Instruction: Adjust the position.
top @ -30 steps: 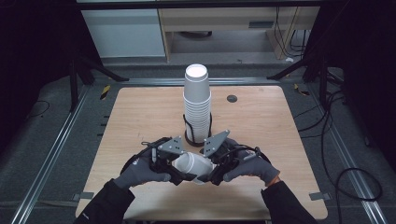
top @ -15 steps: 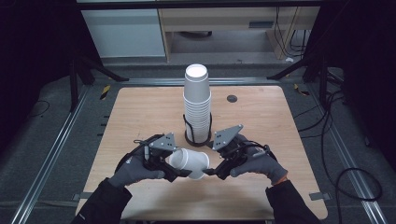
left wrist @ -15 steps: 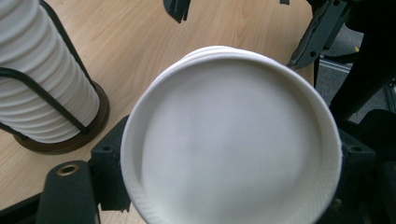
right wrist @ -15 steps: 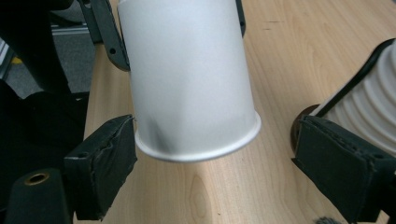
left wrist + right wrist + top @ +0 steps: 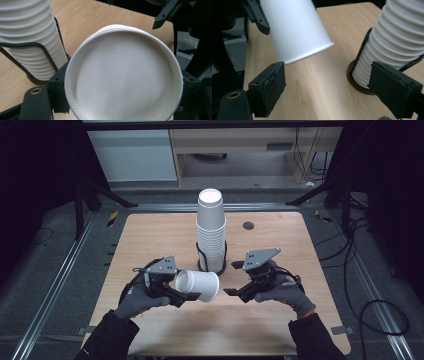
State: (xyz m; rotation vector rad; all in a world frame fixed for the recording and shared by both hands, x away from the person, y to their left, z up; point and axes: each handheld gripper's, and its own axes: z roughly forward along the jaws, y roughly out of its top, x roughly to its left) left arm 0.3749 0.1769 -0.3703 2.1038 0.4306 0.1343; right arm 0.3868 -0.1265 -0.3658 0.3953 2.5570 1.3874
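A white paper cup lies on its side in the air just above the table, with my left gripper shut on it near its base. In the left gripper view the cup's round end faces the camera between the black fingers. My right gripper is just right of the cup's wide end and apart from it. Its jaws have just been closing, and nothing lies between its pads. Behind both stands a tall stack of white cups in a black wire holder.
The wooden table has a small dark round hole at its back right. Metal rails and dark floor run along both sides. Cables lie on the floor at the right. The person's gloved hands come in from the near edge.
The two hands have drawn apart. The right gripper has come off the cup and moved right. The left gripper has carried the cup a little to the left.
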